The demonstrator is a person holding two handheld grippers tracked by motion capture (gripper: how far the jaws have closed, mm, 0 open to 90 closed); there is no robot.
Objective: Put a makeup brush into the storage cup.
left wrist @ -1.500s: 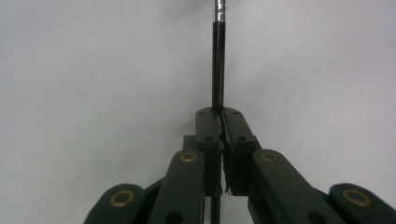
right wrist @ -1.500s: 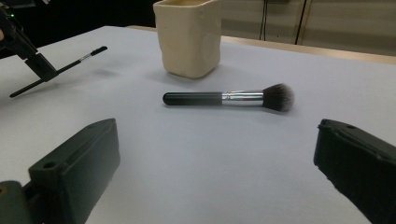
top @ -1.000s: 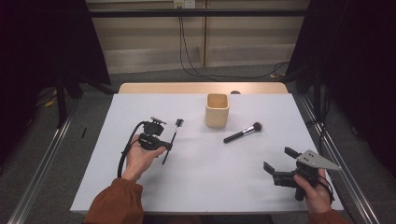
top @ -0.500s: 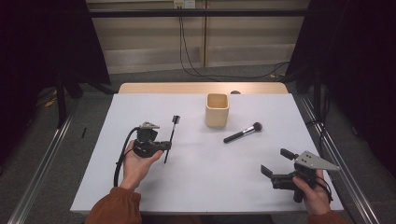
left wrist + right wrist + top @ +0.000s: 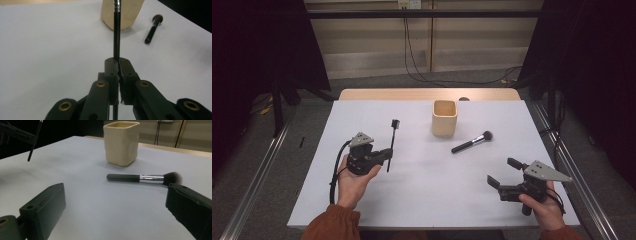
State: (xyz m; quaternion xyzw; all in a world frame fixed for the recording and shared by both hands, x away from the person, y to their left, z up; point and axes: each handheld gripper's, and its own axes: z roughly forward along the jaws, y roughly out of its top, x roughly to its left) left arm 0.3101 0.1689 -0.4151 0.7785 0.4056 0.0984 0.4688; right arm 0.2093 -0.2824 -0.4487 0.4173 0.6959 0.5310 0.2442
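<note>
My left gripper (image 5: 387, 153) is shut on a thin black brush (image 5: 392, 142) at the table's left middle, gripping it near mid-handle. In the left gripper view the jaws (image 5: 118, 62) meet on the thin handle (image 5: 116, 37), which points toward the cream cup (image 5: 122, 15). That cup (image 5: 444, 117) stands upright at the back middle. To its right a thicker makeup brush (image 5: 471, 142) lies flat. My right gripper (image 5: 503, 171) is open and holds nothing at the near right. In its own view (image 5: 116, 192) the makeup brush (image 5: 142, 178) lies ahead of it, in front of the cup (image 5: 121, 142).
The white table sheet (image 5: 422, 200) has a wooden strip (image 5: 427, 94) along its far edge. Metal rails (image 5: 257, 180) run along both sides on the floor. Cables hang on the back wall. Bare sheet lies between the two grippers.
My left gripper has drawn slightly left and toward the near edge, still holding the thin brush. The right gripper has barely shifted and remains open.
</note>
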